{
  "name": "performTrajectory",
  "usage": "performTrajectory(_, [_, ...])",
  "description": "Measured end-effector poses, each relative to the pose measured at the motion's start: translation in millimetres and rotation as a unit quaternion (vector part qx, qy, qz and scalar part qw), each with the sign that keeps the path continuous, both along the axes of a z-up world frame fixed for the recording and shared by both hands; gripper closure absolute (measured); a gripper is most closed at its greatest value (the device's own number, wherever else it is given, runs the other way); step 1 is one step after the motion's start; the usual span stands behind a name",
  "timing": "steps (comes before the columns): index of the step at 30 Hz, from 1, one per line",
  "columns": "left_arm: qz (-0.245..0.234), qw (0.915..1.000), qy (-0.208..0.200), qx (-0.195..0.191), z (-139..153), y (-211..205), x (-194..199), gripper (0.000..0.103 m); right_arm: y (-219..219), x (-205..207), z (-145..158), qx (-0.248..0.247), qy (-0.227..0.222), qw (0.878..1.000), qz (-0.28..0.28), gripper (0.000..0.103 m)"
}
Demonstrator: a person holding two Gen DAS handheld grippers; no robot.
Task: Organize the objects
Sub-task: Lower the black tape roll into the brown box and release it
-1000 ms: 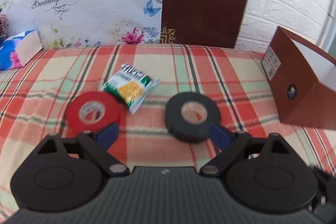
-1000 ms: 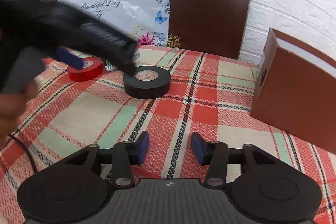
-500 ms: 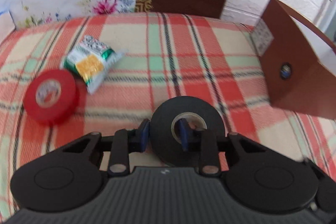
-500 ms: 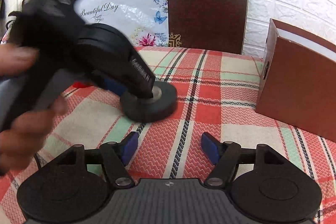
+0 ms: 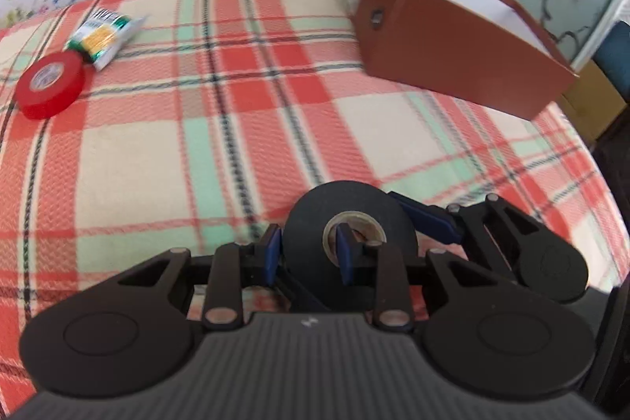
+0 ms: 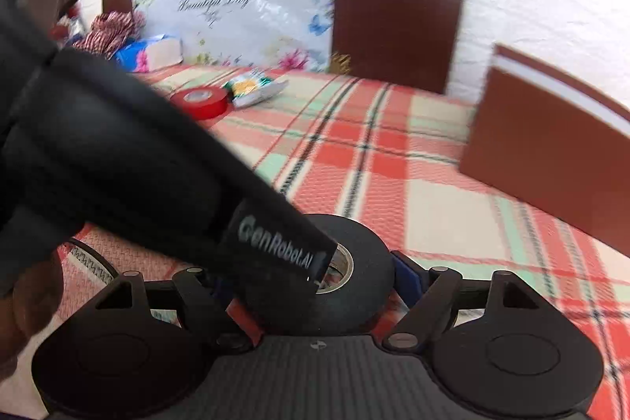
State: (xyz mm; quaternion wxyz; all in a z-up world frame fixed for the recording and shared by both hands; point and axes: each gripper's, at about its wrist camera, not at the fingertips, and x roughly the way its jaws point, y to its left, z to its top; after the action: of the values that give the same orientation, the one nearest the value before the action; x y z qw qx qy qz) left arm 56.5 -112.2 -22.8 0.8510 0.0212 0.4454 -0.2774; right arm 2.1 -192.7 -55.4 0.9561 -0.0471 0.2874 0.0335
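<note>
Since the earlier frame, my left gripper [image 5: 305, 254] has been closing on the black tape roll [image 5: 348, 223] and carrying it toward my right gripper [image 6: 315, 280]. It is now pinching the roll's wall, one pad in the core, one outside. Right jaws have been opening and are straddling the roll's rim, seemingly not pressing yet. I am judging it light, stiff, faintly tacky; gripping across the outer rim suits the handover toward the brown box [image 5: 453, 42].
</note>
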Motion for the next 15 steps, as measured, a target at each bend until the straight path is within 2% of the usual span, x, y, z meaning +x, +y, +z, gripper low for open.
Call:
performTrajectory(5, [-0.033, 0.9986, -0.037, -0.016, 40, -27, 5, 0.073, -19, -10, 22, -0.019, -0.078, 0.996, -0.045, 0.026])
performTrajectory(10, [-0.084, 0.9897, -0.112, -0.029, 94, -87, 22, 0.073, -63, 5, 61, -0.052, -0.161, 0.981, -0.099, 0.026])
performTrajectory(15, [-0.112, 0.9828, -0.143, -0.035, 117, -158, 57, 0.072, -128, 41, 82, -0.052, -0.182, 0.972, -0.142, 0.026])
